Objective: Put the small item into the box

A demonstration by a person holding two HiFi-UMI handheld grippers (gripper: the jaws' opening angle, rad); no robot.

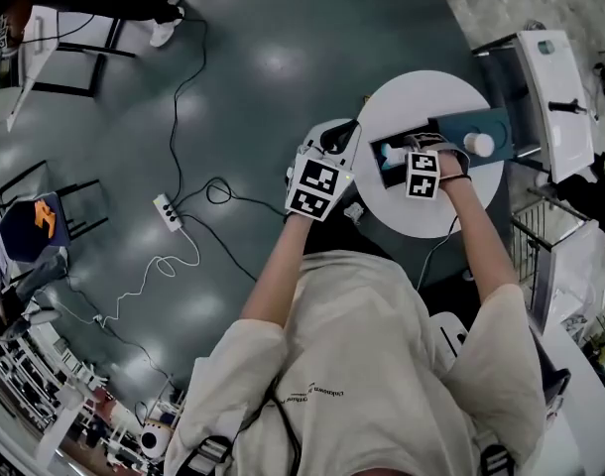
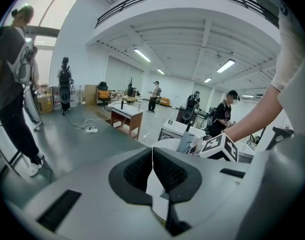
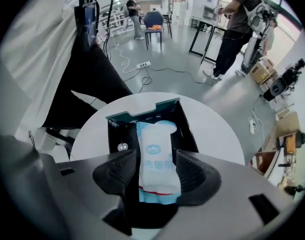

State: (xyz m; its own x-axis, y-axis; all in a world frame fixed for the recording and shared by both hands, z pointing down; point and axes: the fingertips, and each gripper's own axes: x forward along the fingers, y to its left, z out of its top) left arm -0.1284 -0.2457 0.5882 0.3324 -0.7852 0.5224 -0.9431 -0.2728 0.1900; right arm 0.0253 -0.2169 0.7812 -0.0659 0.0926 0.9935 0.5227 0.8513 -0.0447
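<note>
Looking along the right tool (image 3: pixel 156 160), one sees its pads standing apart, released. The white-and-blue packet (image 3: pixel 155 134) sits between them, lying lengthwise inside the dark box (image 3: pixel 142 112) on the round white surface (image 3: pixel 217 134), and a dark gap shows beside the left pad. Only the left gripper view shows the left tool (image 2: pixel 152 156) clenched on nothing, pads meeting. Only the head view shows both forearms (image 1: pixel 481 236) stretched forward, the right over the surface, the left tool held at its left edge above the grey floor (image 1: pixel 233 87).
</note>
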